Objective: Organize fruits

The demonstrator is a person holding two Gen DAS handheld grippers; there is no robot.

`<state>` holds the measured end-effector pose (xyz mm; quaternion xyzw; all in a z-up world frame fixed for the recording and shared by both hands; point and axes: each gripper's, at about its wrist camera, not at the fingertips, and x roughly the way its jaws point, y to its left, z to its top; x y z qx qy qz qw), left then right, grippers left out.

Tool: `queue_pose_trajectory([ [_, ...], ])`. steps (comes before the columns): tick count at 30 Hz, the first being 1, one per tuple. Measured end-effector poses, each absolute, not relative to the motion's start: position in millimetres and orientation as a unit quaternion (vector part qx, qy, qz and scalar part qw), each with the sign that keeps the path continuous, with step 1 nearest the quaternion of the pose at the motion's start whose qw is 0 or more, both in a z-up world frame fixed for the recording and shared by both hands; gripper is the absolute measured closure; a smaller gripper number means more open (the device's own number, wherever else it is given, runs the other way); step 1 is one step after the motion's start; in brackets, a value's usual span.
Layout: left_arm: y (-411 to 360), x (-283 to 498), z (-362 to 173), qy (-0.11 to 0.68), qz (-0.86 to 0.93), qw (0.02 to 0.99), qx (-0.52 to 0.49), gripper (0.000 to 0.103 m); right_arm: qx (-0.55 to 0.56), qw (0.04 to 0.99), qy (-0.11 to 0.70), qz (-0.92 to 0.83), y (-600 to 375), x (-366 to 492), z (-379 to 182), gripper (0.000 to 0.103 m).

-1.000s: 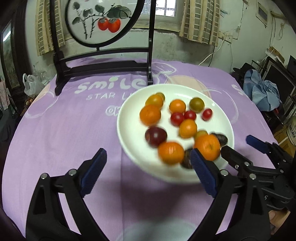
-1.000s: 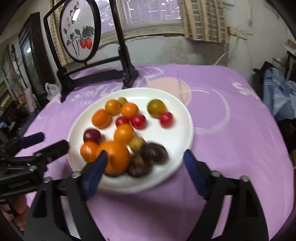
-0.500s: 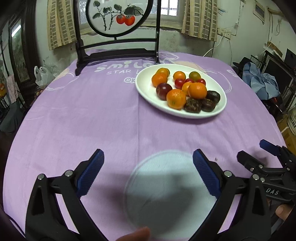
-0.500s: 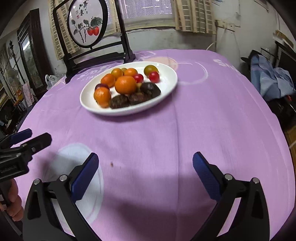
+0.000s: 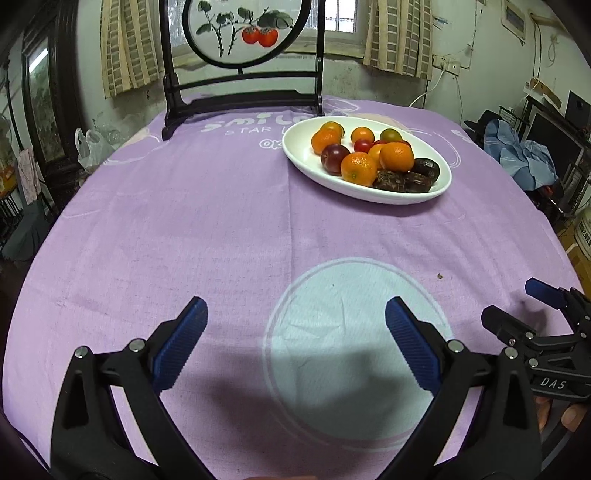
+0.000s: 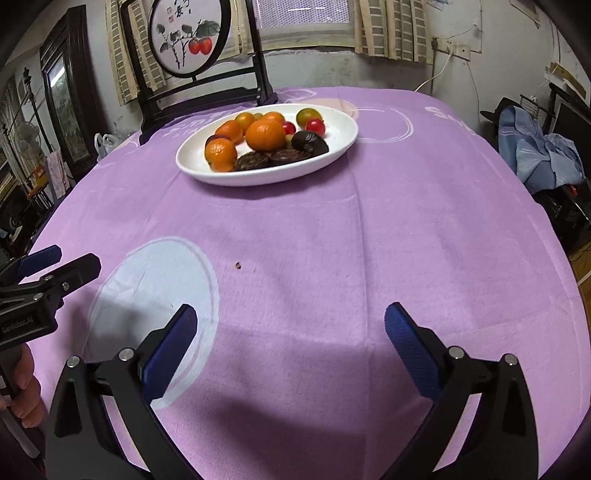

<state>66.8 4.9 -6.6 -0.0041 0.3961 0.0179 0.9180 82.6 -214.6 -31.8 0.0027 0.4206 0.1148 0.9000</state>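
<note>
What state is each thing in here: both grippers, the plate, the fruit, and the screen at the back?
left gripper: open, jaws just widened, nothing between them
right gripper: open, jaws just widened, nothing between them
white plate: on the purple tablecloth, loaded
fruits: all on the plate, clustered, none held
round painted screen: upright in its dark stand
</note>
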Motion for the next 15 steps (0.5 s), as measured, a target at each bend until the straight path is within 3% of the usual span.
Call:
queue_pose_trajectory([
  [15, 6, 75, -43, 0.445, 0.011, 0.896, 0.01, 0.002, -0.009, 0.879, 0.458, 0.131, -202, 81, -52, 0.001],
])
